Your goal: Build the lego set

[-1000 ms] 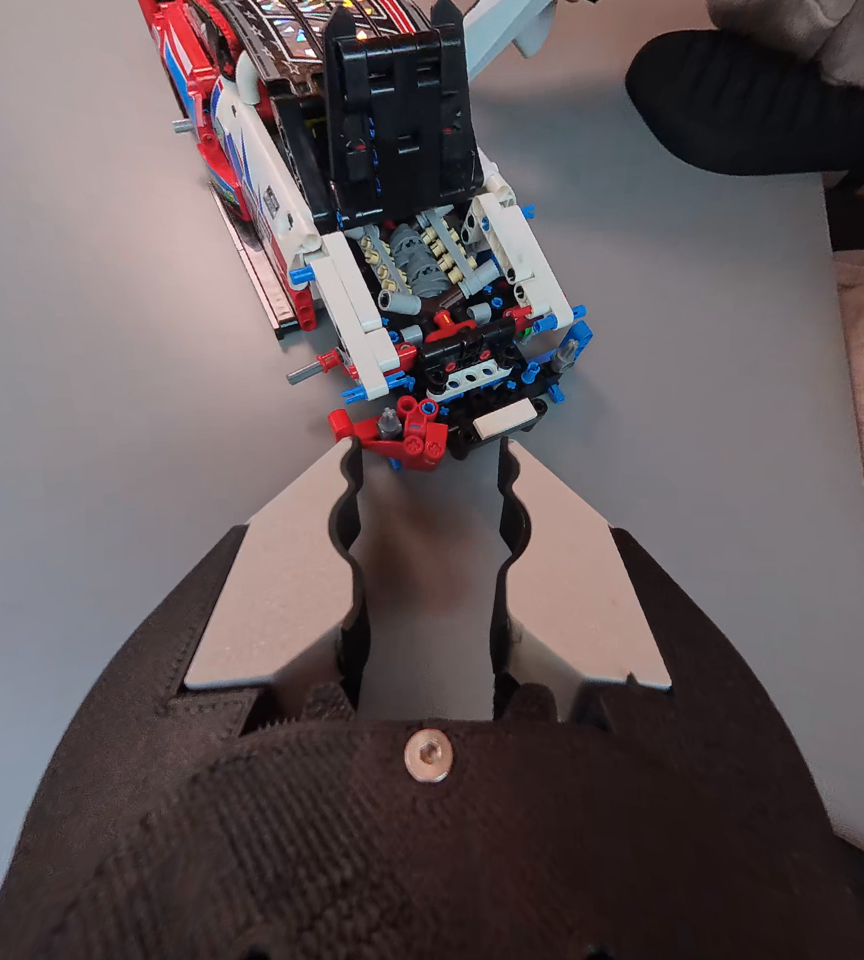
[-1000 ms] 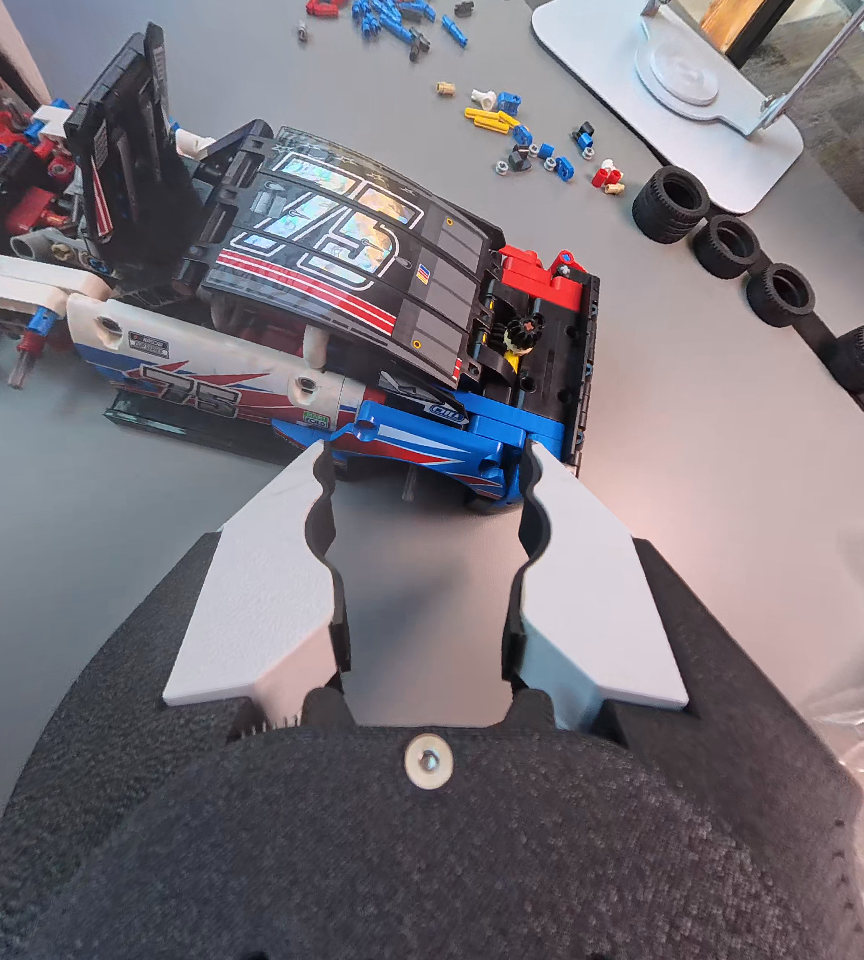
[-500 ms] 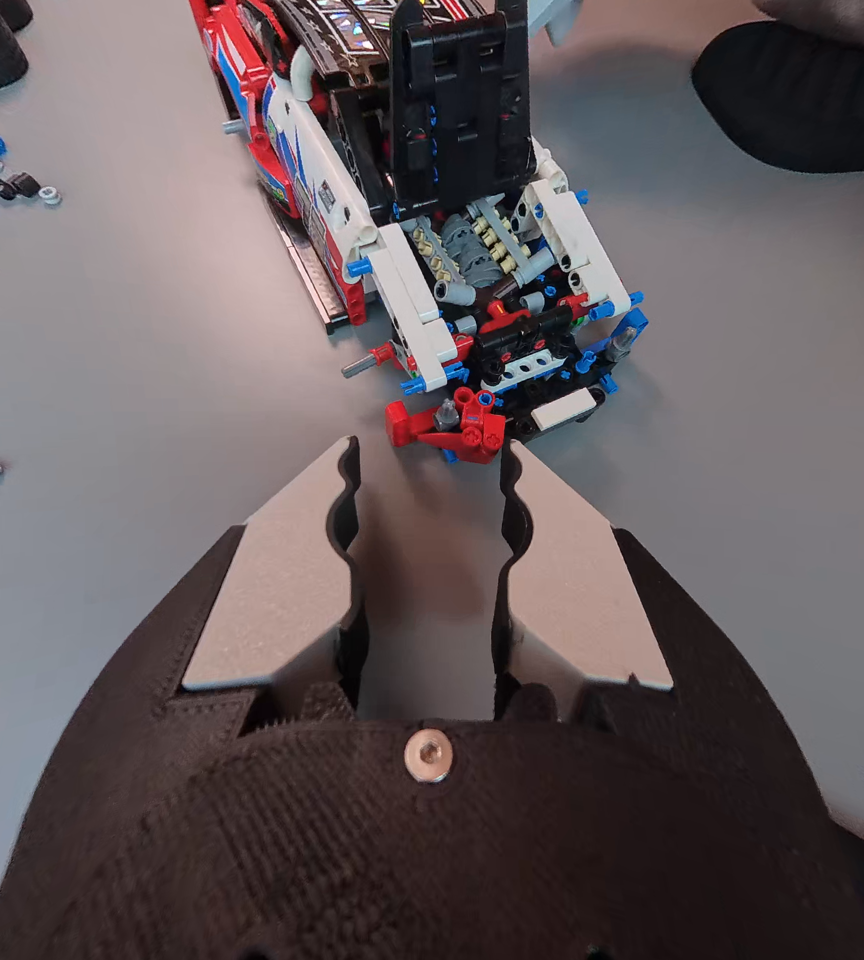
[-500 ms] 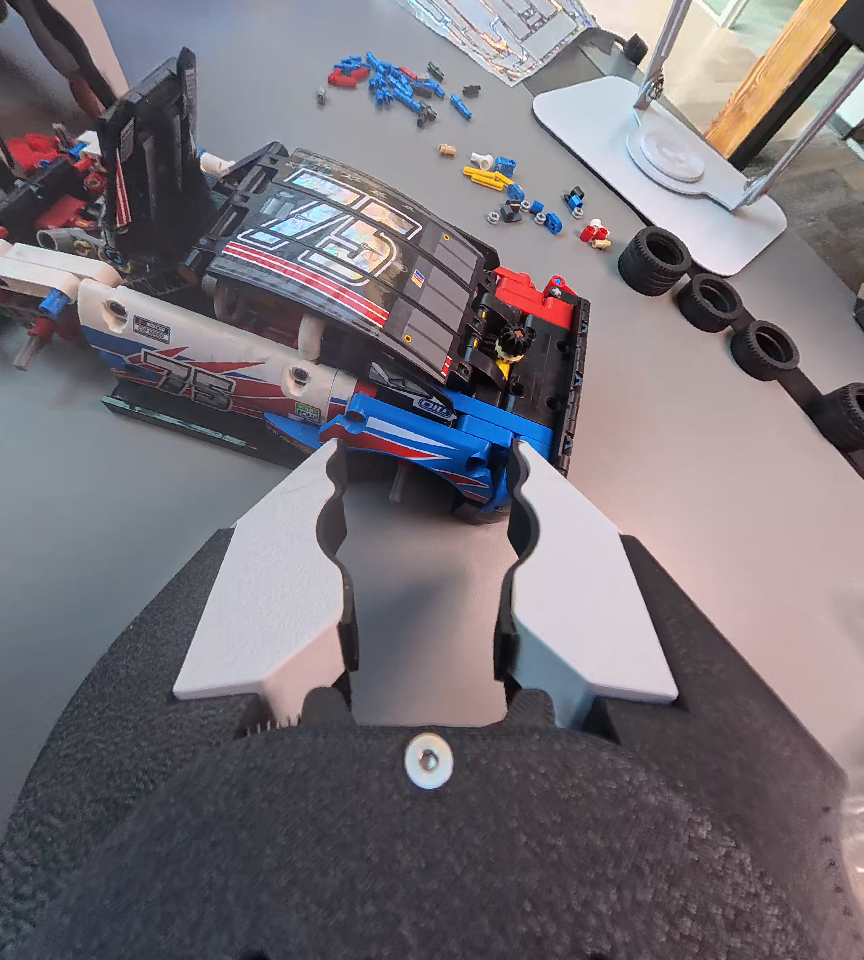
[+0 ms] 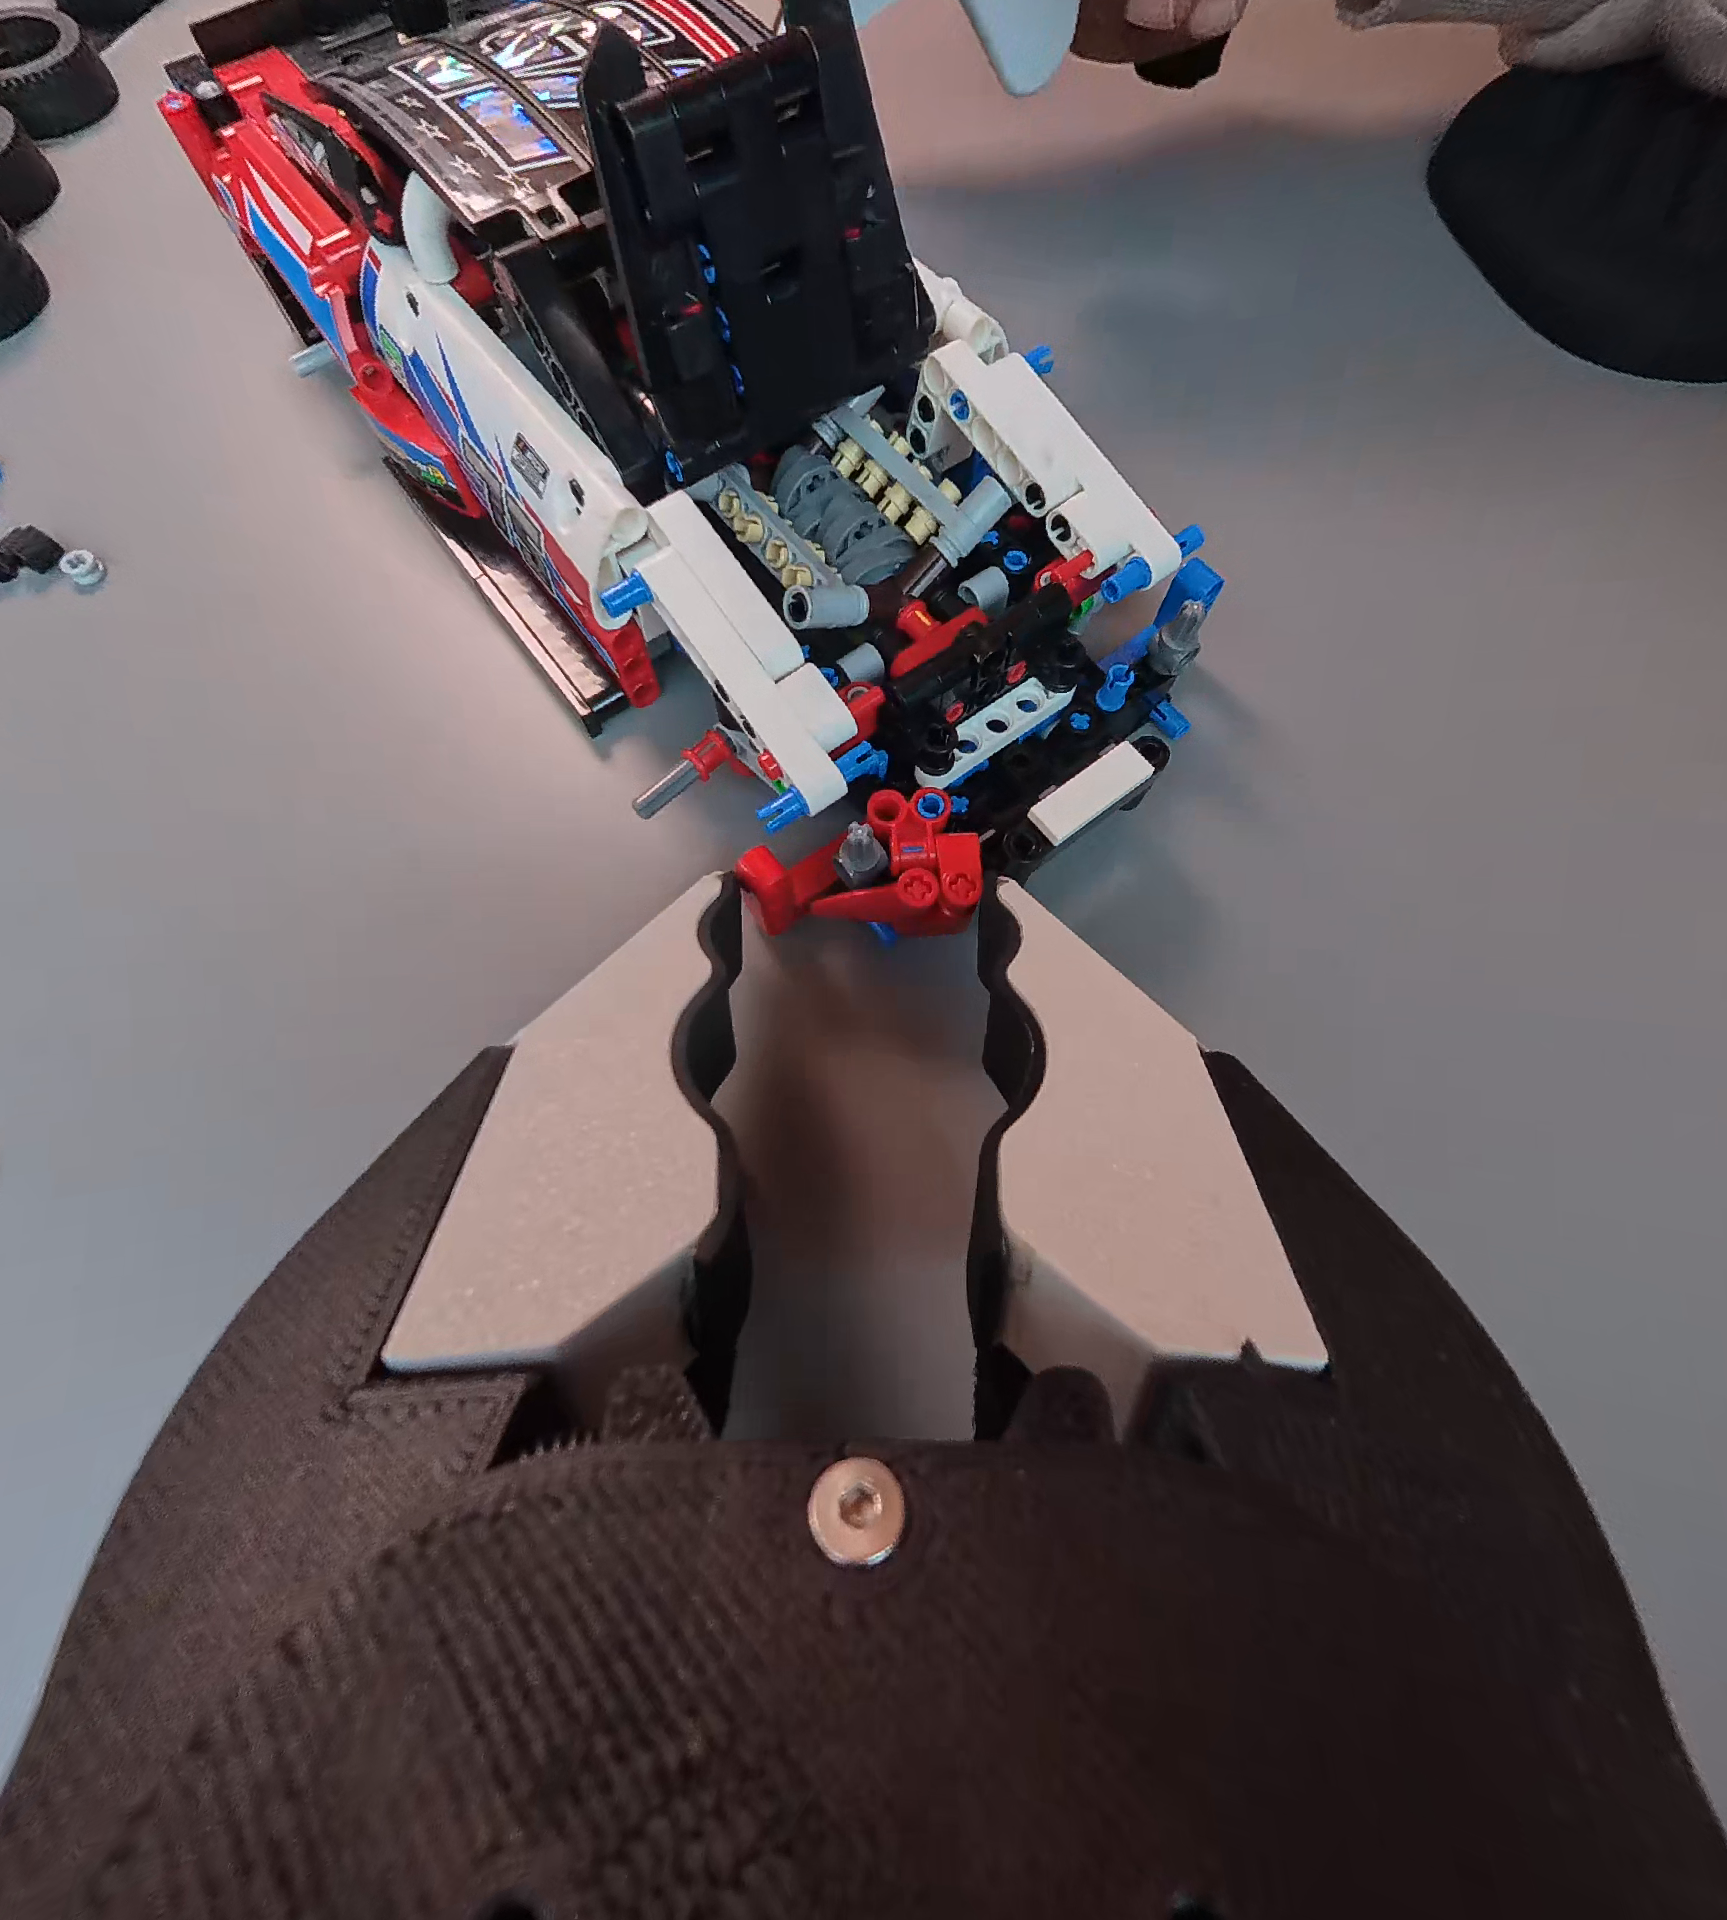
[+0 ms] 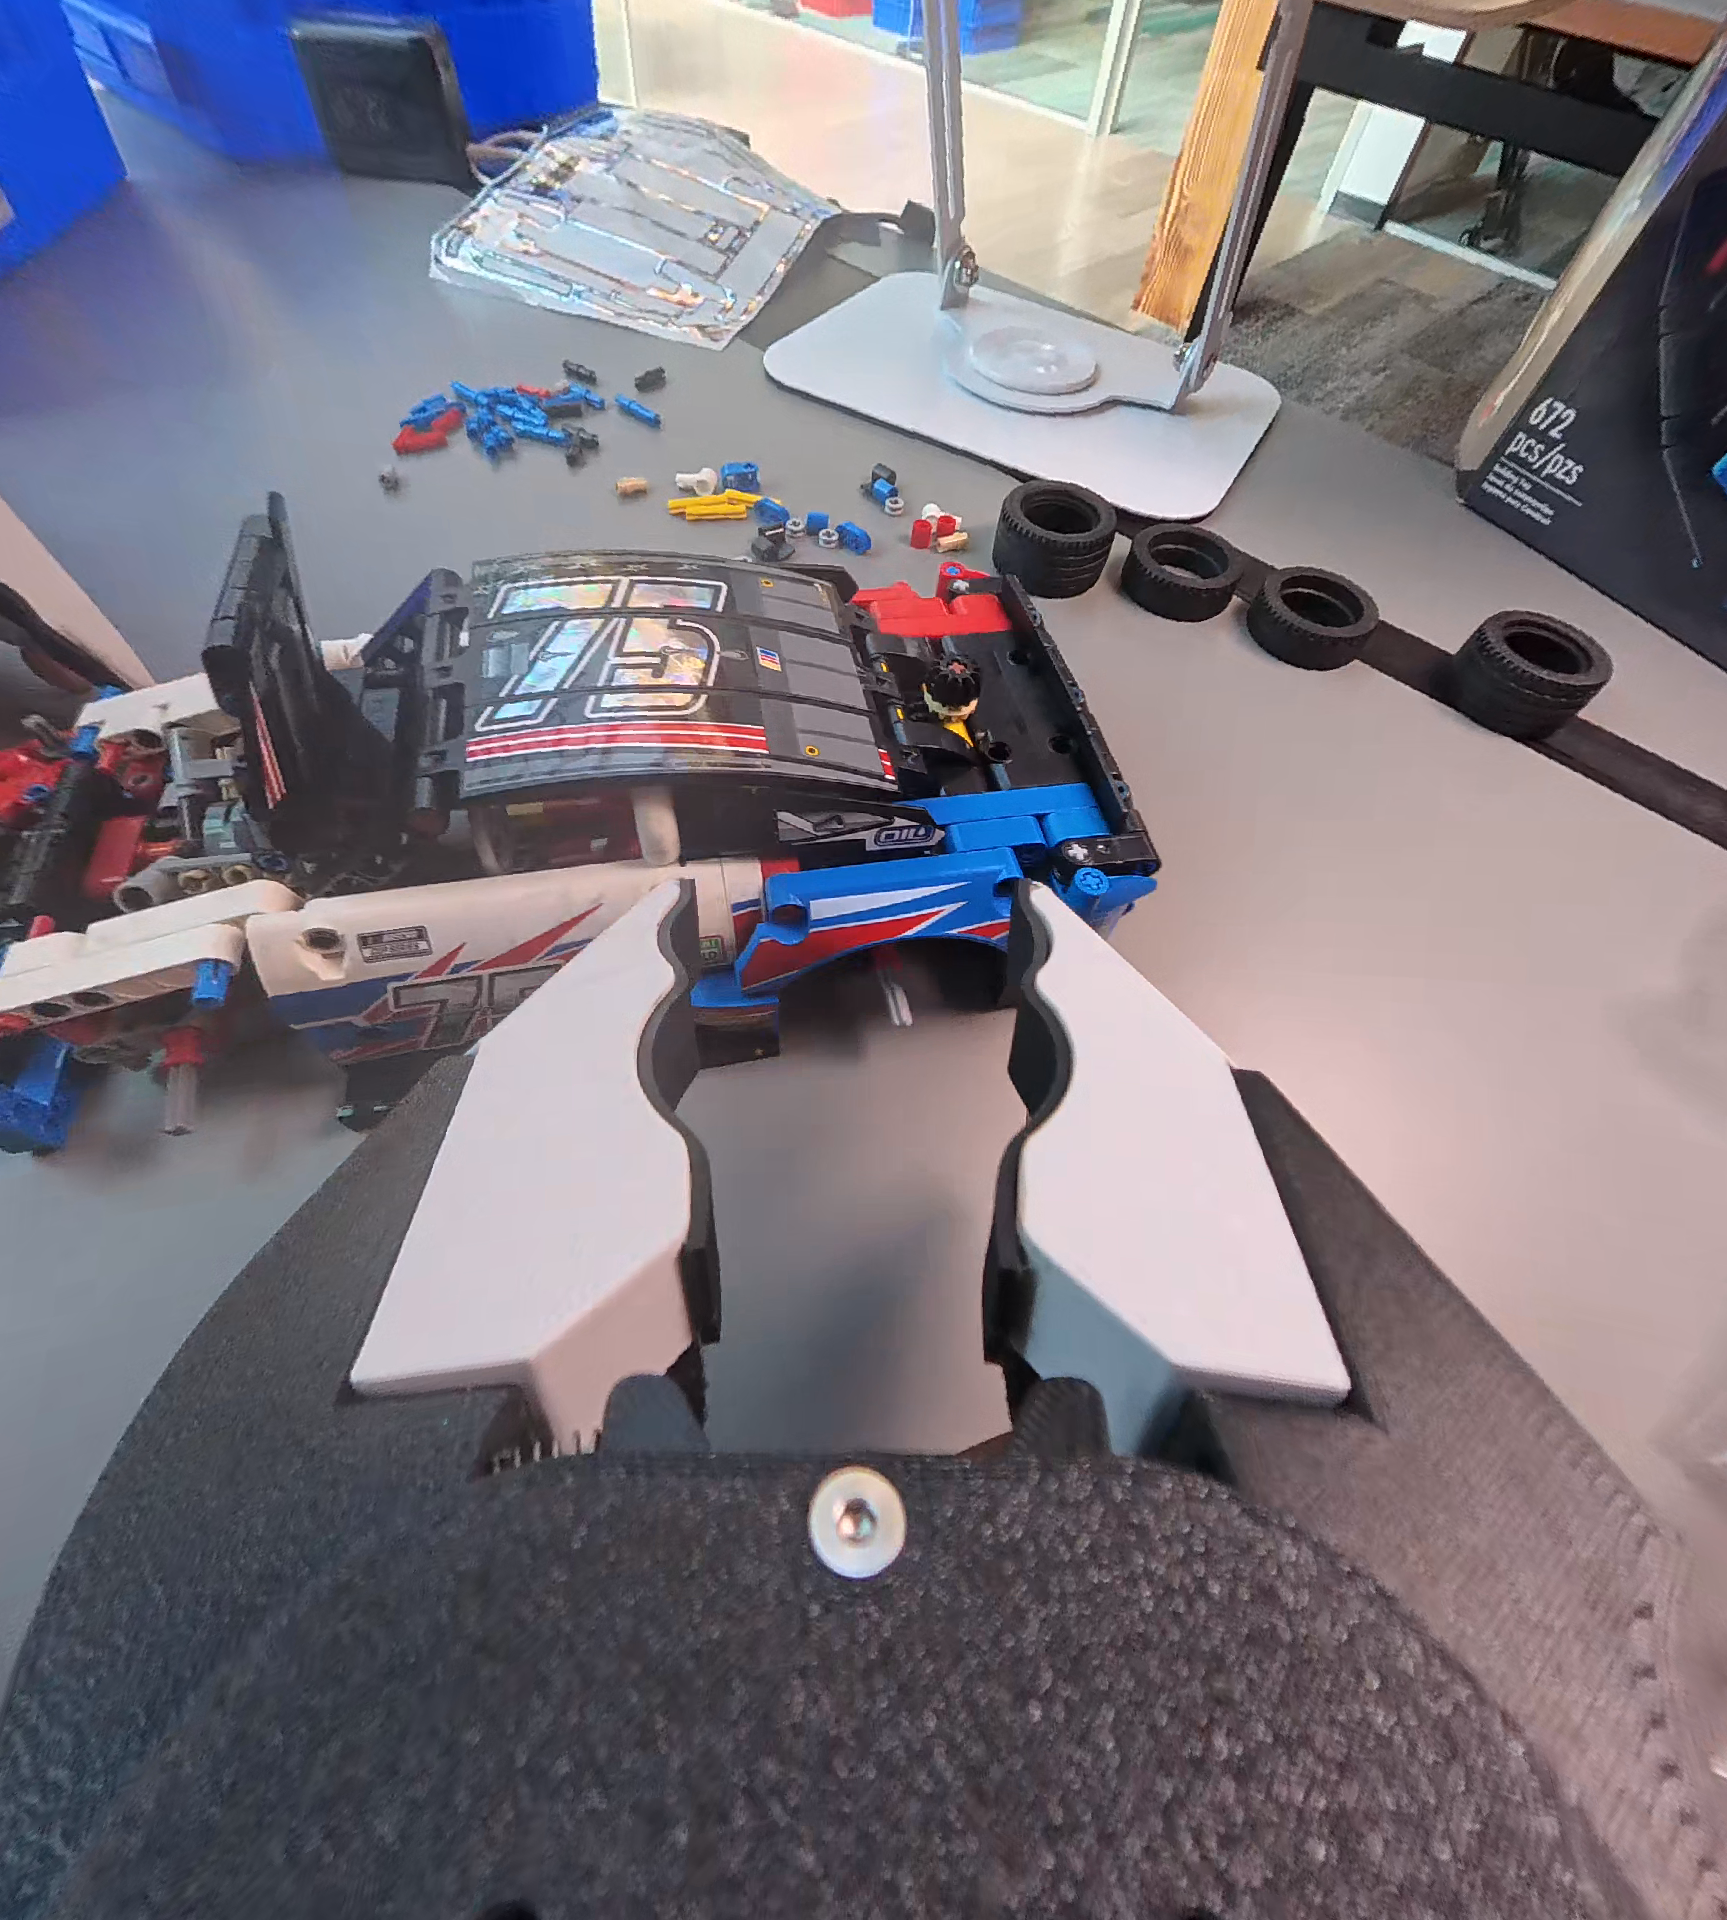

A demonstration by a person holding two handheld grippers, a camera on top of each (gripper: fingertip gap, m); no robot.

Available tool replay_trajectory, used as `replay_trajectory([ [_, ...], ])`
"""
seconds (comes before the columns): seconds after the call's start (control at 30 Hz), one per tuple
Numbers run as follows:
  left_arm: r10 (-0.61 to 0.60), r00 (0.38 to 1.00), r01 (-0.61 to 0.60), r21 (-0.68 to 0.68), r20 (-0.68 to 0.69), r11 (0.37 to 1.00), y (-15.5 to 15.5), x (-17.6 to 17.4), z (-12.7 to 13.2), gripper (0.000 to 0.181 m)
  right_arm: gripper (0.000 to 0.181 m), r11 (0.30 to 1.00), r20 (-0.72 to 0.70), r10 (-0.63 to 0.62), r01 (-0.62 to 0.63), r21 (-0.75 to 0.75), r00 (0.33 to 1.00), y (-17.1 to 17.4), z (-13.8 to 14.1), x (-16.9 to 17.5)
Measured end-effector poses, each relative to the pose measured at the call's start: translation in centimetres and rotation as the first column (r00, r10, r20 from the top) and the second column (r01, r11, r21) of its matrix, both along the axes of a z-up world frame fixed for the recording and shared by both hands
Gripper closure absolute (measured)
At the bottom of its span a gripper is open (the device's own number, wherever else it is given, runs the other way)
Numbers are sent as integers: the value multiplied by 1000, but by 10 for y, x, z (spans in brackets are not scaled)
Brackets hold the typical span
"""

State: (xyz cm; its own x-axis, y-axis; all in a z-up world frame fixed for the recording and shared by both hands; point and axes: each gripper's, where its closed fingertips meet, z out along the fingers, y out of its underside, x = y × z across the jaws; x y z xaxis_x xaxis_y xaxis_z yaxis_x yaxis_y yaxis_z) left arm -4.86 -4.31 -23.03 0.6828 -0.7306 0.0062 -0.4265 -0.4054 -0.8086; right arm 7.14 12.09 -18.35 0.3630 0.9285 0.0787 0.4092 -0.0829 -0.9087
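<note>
Grey-fingered left claw (image 5: 859, 904) gapes, empty, tips flanking red connector cluster (image 5: 874, 871) at the Lego race car (image 5: 693, 436) tail on the table (image 5: 1461, 935). Right claw (image 6: 854, 925) also spread, empty, at blue front fender (image 6: 890, 904). Rigid but snap-apart; grip white side beams (image 5: 734, 623), not raised black hatch (image 5: 755, 270). Tyres (image 6: 1306, 613) beyond.

Black textured tongs (image 5: 857, 902) bodies, pale grey wavy-edged fingers (image 6: 568, 1132), one silver screw (image 5: 856, 1509) each

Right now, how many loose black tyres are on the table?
4, in a row beyond the car's blue end in the right wrist view: nearest the lamp base, second, third, and last, set apart. Others may lie out of frame.
</note>
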Motion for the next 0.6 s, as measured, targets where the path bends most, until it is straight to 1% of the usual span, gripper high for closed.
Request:
replay_trajectory([
  [0.07,19,1000,-19,3,-2,1000,6,-4,0,137,124,1000,-23,-10,10,7,1000,-3,2,0],
  [0.13,64,998,-64,12,-9,998,14,-11,1,138,124,1000,-50,-15,15,6,999,-8,3,0],
  [0.27,210,978,-210,-3,4,978,27,-25,0,145,123,1000,-88,-7,9,21,996,-17,9,-2],
  [0.33,257,966,-257,-7,8,966,30,-27,0,145,123,999,-93,5,-1,48,996,-19,12,-5],
  [0.43,276,961,-276,10,-4,961,31,-30,0,149,126,996,-91,23,-15,93,996,-23,12,-6],
  [0.5,266,964,-266,26,-9,964,30,-29,2,151,128,994,-85,30,-21,111,996,-24,11,-7],
  [0.6,231,972,-229,53,-30,972,26,-25,2,165,130,993,-83,35,-25,113,996,-25,9,-8],
])
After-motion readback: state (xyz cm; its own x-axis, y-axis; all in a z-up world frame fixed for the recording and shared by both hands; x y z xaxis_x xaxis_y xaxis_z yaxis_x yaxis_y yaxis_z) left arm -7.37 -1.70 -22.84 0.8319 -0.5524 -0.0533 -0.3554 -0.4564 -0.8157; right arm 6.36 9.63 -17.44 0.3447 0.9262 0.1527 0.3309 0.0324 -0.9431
